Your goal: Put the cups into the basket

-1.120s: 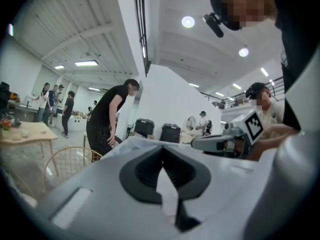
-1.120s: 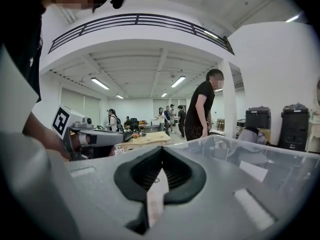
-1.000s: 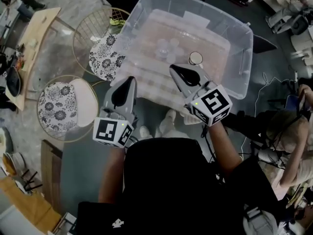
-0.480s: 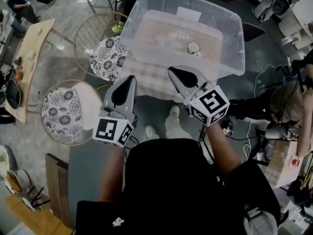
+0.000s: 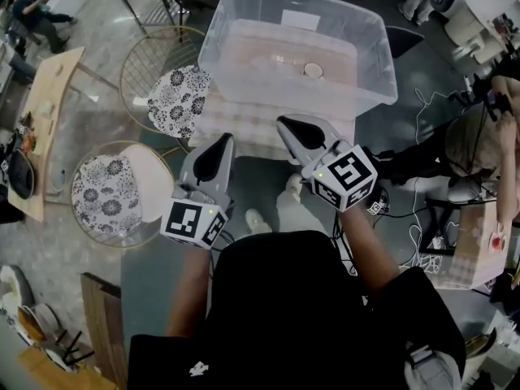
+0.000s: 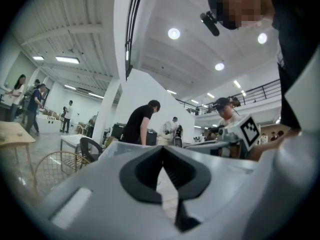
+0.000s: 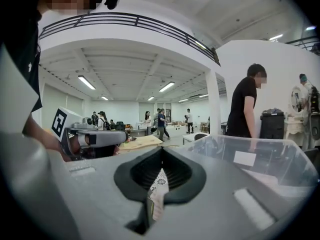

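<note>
On the clear basket (image 5: 218, 41), 1 white label (image 5: 300, 20), its print illegible

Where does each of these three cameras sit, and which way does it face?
Head view: on the person's head, looking steeply down at the clear bin holding a cup; their torso, left gripper and right gripper show.
Left gripper view: on the left gripper, facing level along its shut jaws; torso at upper right.
Right gripper view: on the right gripper, facing along its shut jaws; torso at upper left.
Shared: both gripper views catch the bin.
</note>
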`<state>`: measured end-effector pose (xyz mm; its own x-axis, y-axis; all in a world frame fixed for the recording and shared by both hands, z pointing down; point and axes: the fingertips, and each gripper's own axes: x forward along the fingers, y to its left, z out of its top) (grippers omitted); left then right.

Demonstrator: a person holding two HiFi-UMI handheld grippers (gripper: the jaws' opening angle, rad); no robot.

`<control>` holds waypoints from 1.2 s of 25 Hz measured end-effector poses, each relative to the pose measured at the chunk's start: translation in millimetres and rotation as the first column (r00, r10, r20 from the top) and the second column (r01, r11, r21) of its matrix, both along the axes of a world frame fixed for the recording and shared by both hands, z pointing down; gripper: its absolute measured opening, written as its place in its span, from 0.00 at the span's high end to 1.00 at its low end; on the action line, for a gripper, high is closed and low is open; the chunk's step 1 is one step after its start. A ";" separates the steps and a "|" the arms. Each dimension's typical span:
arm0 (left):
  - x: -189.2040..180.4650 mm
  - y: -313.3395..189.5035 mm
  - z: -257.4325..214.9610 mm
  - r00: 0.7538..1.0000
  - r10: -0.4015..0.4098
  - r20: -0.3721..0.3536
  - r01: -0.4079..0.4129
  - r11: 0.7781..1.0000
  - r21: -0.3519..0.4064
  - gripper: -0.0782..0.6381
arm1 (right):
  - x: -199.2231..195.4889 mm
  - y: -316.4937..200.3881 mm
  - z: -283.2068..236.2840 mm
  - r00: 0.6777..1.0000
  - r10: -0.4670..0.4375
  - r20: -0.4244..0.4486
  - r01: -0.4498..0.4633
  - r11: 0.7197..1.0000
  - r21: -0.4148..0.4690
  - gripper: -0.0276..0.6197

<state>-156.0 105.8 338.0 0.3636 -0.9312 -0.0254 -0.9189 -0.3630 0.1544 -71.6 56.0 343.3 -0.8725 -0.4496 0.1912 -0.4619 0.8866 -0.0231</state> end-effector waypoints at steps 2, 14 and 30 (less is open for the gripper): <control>1.0 3.6 -1.6 1.000 0.007 -0.002 -0.007 1.000 0.005 0.88 | 1.8 5.6 -1.1 1.000 0.011 0.004 -0.011 1.000 0.000 0.95; 13.3 4.4 -2.2 1.000 0.017 0.005 -0.017 1.000 -0.004 0.88 | 11.6 11.7 -0.6 1.000 0.020 0.001 -0.020 1.000 0.005 0.95; 36.3 2.0 -2.4 0.999 0.035 -0.002 -0.035 0.999 -0.003 0.88 | 25.6 17.5 -2.9 1.000 0.014 -0.016 -0.014 1.000 0.012 0.95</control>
